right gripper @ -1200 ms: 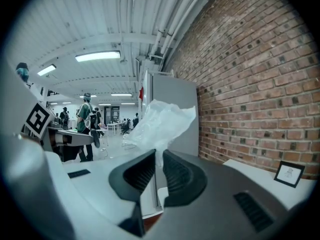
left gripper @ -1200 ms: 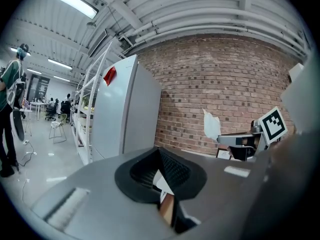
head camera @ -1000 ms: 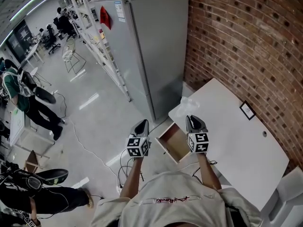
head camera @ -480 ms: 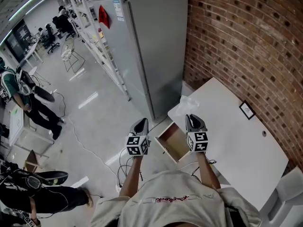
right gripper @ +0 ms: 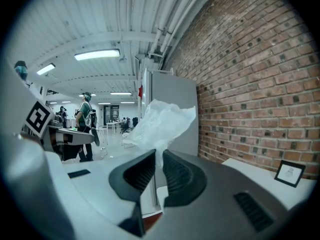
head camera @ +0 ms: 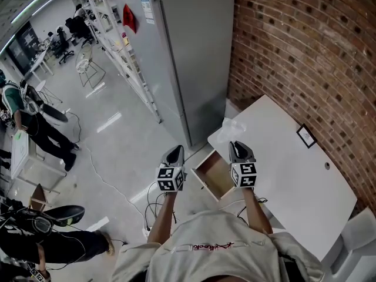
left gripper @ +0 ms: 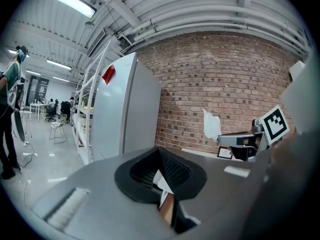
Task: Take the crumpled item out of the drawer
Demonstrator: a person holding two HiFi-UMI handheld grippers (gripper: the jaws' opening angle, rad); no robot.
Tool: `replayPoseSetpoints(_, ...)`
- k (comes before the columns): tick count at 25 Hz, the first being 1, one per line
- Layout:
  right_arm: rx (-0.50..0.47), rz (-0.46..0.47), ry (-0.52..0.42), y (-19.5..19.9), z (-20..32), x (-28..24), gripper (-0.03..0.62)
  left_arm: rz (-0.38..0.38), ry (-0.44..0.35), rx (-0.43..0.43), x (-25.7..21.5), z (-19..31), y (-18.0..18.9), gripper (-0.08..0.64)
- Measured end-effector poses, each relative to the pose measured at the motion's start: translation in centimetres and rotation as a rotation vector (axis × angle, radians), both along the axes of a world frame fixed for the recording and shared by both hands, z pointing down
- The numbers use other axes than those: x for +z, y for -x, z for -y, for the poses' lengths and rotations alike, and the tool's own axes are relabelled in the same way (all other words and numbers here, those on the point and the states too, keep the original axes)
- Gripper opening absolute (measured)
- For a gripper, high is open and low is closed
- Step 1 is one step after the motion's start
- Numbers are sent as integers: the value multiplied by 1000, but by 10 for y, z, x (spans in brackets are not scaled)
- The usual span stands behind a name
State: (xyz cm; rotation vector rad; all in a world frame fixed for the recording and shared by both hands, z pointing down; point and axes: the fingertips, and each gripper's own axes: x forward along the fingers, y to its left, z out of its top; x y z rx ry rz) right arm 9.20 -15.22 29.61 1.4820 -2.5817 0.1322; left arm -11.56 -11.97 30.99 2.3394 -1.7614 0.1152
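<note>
Crumpled white paper (right gripper: 160,121) pinched by its lower end between the jaws of the right gripper (right gripper: 158,155), with most of it sticking up above the tips. Out of the drawer (head camera: 216,179) and held in the air over the corner of the white surface (head camera: 294,175). Jaws closed down to a narrow slit, pads pressing on the paper. Drawer pulled out from the edge of the surface, wooden inside, below and between the two grippers in the head view. Left gripper (left gripper: 159,150) level with the right one on the other side of the drawer, above the grey floor (head camera: 117,151), tips closed together and holding nothing. Small black frame (head camera: 306,136) farther along the surface, well apart from the paper. Past the corner of the surface, tall grey fridge (head camera: 194,57) standing against the brick wall (head camera: 305,40).
</note>
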Motion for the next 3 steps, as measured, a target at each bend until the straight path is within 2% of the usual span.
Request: replayPoseSetpoints(3,-8,-1,5,4,-1,2,54,2,10,1,5,-1,1,9)
